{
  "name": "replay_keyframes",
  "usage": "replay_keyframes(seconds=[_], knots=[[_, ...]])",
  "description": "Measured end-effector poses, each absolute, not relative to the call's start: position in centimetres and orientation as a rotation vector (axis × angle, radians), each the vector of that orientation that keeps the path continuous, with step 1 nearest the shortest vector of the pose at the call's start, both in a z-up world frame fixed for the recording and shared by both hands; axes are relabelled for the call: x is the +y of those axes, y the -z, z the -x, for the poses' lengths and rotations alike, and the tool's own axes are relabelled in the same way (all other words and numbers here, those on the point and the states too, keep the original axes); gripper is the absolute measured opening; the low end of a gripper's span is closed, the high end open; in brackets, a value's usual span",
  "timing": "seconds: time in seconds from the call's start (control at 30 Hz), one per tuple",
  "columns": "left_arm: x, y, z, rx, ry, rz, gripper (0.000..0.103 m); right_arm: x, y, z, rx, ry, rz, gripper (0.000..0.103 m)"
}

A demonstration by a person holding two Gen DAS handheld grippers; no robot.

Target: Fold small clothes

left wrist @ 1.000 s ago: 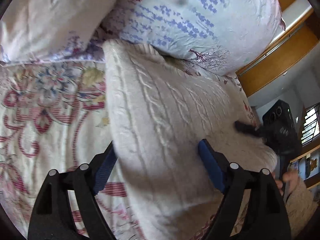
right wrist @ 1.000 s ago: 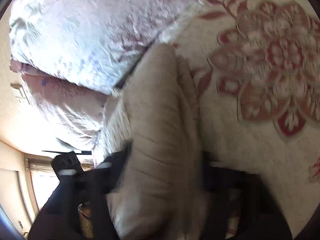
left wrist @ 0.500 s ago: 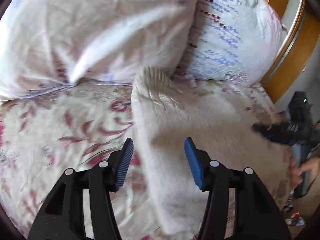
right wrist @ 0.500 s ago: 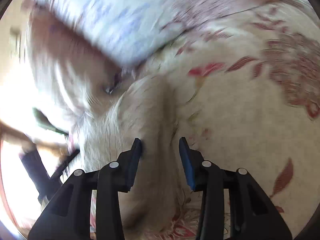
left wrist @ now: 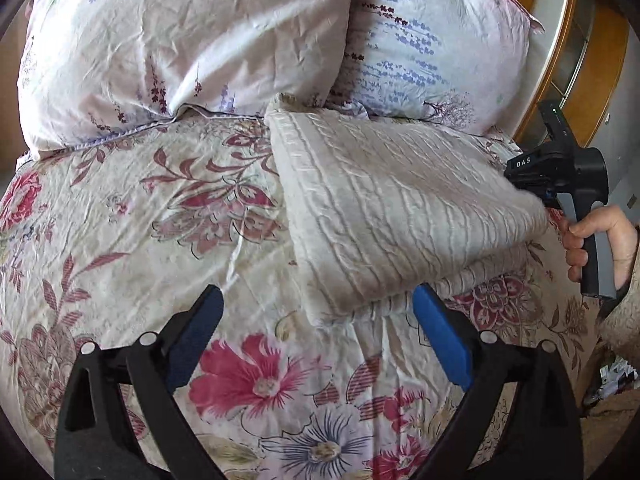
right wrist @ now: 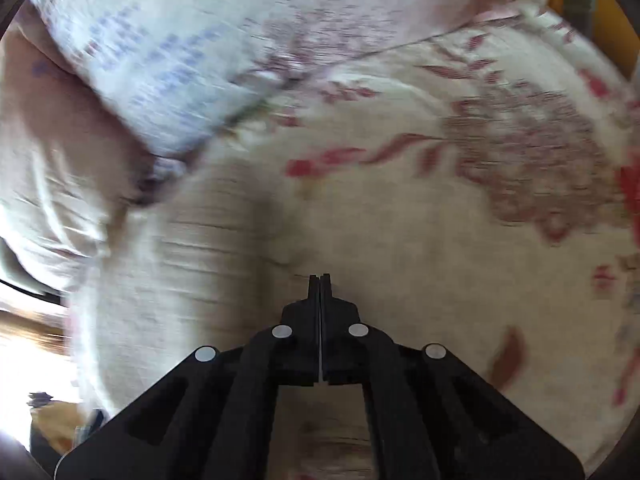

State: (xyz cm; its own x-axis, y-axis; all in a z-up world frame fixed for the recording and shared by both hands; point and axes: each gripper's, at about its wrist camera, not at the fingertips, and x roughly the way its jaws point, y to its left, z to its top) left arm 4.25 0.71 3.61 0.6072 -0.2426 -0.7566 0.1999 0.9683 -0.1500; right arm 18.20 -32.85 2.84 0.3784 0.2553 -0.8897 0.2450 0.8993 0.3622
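One cream knit sweater (left wrist: pixel 392 216), folded, on floral bed (left wrist: pixel 160 248), its far end touching two pillows (left wrist: pixel 180 48). Left gripper (left wrist: pixel 316 344): jaws wide, empty, just short of sweater's near edge. Right gripper (right wrist: pixel 320 280): jaws pressed together, nothing visible between; sweater just to its left.

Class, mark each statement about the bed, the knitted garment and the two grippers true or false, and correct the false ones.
1. The left gripper is open, with nothing between its pads. True.
2. The right gripper has its fingers spread wide. False: they are shut together.
3. The cream knitted garment lies folded on the floral bedspread. True.
4. The garment is bright red. False: it is cream, with a cable-knit pattern.
5. Two pillows lie at the head of the bed, beyond the garment. True.
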Motion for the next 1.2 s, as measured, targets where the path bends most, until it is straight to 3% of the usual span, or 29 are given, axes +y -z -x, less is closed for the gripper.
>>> replay_keyframes(seconds=[0.1, 0.17, 0.23, 0.37, 0.4, 0.43, 0.5, 0.57, 0.63, 0.87, 1.03, 1.2], knots=[[0.6, -3.1, -3.7, 0.892, 0.255, 0.052, 0.095, -33.9, -5.5, -15.0, 1.035, -0.149, -0.643, 0.002], [0.6, -2.8, -3.5, 0.895, 0.249, 0.041, 0.096, -33.5, -8.3, -12.6, 0.916, -0.286, -0.637, 0.015], [0.4, -2.6, -3.4, 0.9, 0.245, 0.038, 0.097, -31.6, -10.1, -11.1, 0.864, -0.451, -0.623, 0.048], [-0.2, -2.1, -3.4, 0.907, 0.248, 0.027, 0.099, -27.4, -7.9, -10.2, 1.001, -0.505, -0.461, 0.05], [-0.4, -1.8, -3.4, 0.91, 0.244, 0.022, 0.1, -26.8, -5.8, -10.5, 1.1, -0.407, -0.38, 0.045], [-0.6, -1.6, -3.4, 0.916, 0.24, 0.02, 0.1, -26.8, -4.6, -10.5, 1.143, -0.341, -0.34, 0.026], [-0.8, -1.0, -3.6, 0.936, 0.226, 0.022, 0.101, -27.8, -5.0, -9.1, 1.084, -0.268, -0.303, 0.024], [-0.8, -0.6, -3.7, 0.949, 0.205, 0.035, 0.101, -27.8, -6.5, -7.6, 1.013, -0.224, -0.241, 0.032], [-0.6, -0.2, -3.9, 0.956, 0.183, 0.054, 0.101, -28.4, -7.4, -5.5, 0.939, -0.169, -0.162, 0.079], [-1.4, 0.3, -4.4, 0.958, 0.117, -0.005, 0.101, -25.7, -3.3, -4.4, 1.035, -0.167, -0.128, 0.081], [-2.1, 0.7, -4.2, 0.943, 0.092, -0.066, 0.101, -23.2, -2.2, -4.3, 1.071, -0.081, 0.023, 0.102], [-2.1, 0.6, -4.2, 0.936, 0.088, -0.07, 0.101, -23.5, -1.6, -3.8, 1.034, -0.068, 0.003, 0.102]])
